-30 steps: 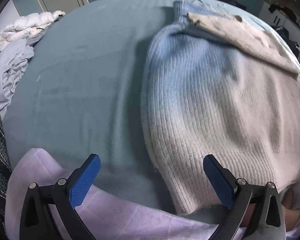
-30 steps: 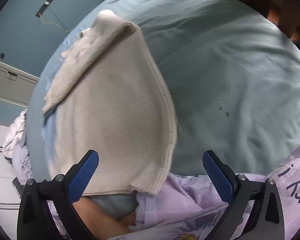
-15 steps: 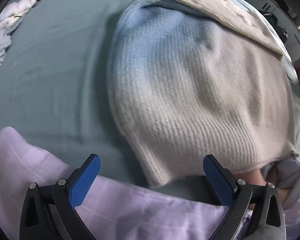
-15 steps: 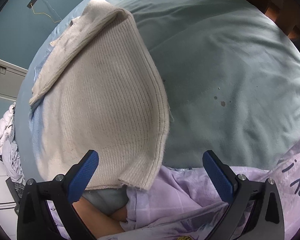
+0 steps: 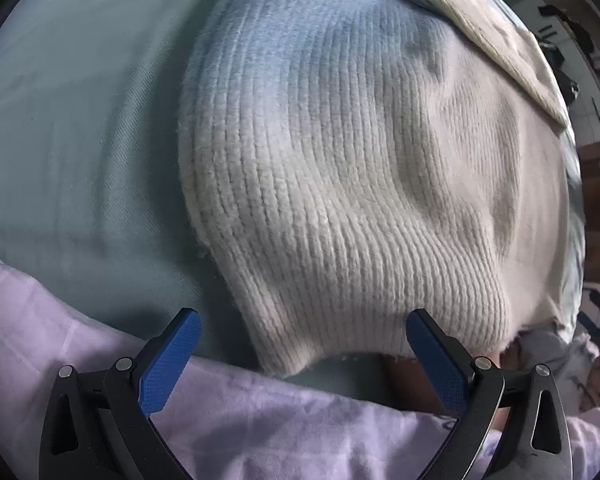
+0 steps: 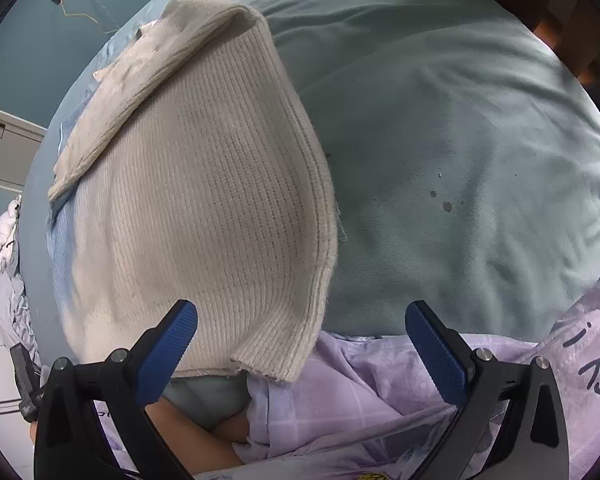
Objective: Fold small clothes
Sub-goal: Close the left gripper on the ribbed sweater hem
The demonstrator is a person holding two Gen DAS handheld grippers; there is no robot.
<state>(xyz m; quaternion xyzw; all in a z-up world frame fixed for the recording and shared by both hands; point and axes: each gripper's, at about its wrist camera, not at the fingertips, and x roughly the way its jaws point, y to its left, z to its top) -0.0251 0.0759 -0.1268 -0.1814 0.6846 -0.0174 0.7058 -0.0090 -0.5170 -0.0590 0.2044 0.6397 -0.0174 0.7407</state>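
Observation:
A ribbed knit sweater (image 5: pixel 340 184), cream fading to pale blue at its far end, lies flat on the teal bedsheet (image 5: pixel 80 120). One sleeve (image 6: pixel 148 68) is folded across its far part. My left gripper (image 5: pixel 300 344) stands open over the sweater's near left hem corner, with nothing between its blue pads. My right gripper (image 6: pixel 300 340) is open too, straddling the near right hem corner (image 6: pixel 276 364) of the sweater (image 6: pixel 204 208). Neither gripper holds the fabric.
A person's lilac clothing (image 6: pixel 400 392) and a bare arm (image 6: pixel 192 436) lie along the near edge of the bed. White and grey bedding (image 6: pixel 0 264) is bunched at the far left. Wooden furniture (image 6: pixel 540 4) stands beyond the bed on the right.
Both grippers have moved closer to the sweater's near hem, which now fills more of each view. Both stay open and the sweater has not shifted.

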